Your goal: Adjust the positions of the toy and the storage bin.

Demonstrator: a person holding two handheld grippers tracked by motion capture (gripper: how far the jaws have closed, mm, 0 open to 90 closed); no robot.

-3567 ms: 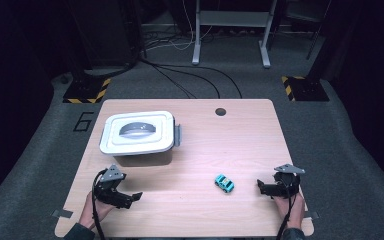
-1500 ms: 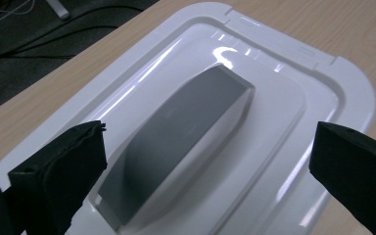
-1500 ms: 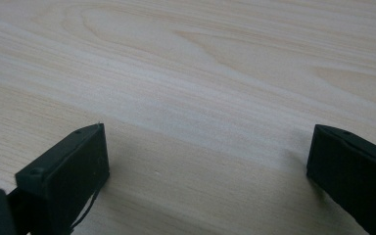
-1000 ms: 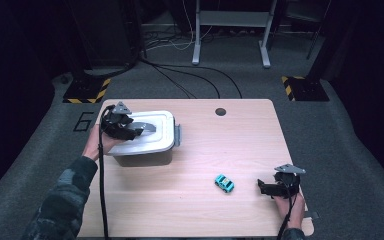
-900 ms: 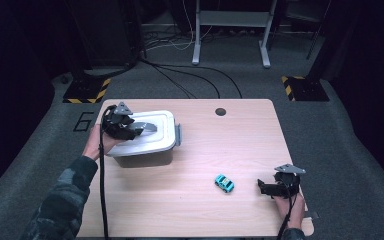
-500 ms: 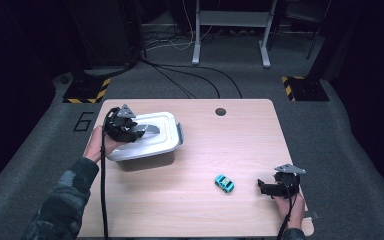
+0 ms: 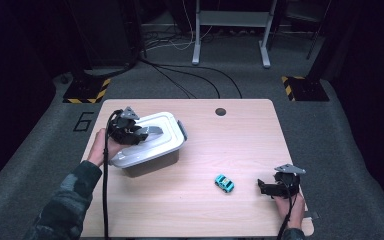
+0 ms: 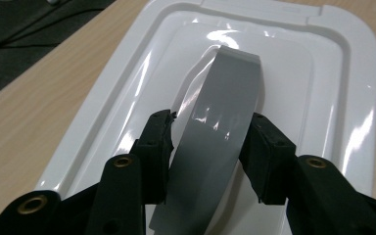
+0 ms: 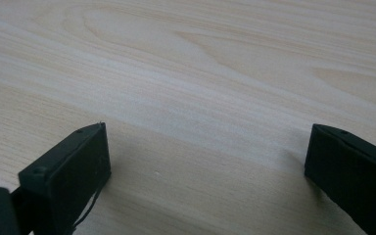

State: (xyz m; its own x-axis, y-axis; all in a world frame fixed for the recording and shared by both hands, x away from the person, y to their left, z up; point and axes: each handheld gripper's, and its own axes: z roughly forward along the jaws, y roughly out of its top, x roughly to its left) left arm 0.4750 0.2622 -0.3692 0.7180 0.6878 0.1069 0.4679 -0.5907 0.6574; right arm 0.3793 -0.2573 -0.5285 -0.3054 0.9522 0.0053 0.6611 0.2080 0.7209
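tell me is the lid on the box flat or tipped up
Tipped up: the lid slants, lifted by the left gripper shut on its grey handle, above the box.

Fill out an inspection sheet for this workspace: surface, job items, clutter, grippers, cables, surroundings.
Surface: light wooden table, with a round hole near the far edge.
Job's things: white lid tilted on the storage box, one side raised; grey handle in its middle.
Clutter: small turquoise toy car on the table.
Grippers: left gripper has just been closing, fingers clamped on the handle; right gripper open, resting on the table.
Cables: black cable trails from the left gripper; more cables on the floor.
Surroundings: grey carpet, hazard-striped feet, metal frame.
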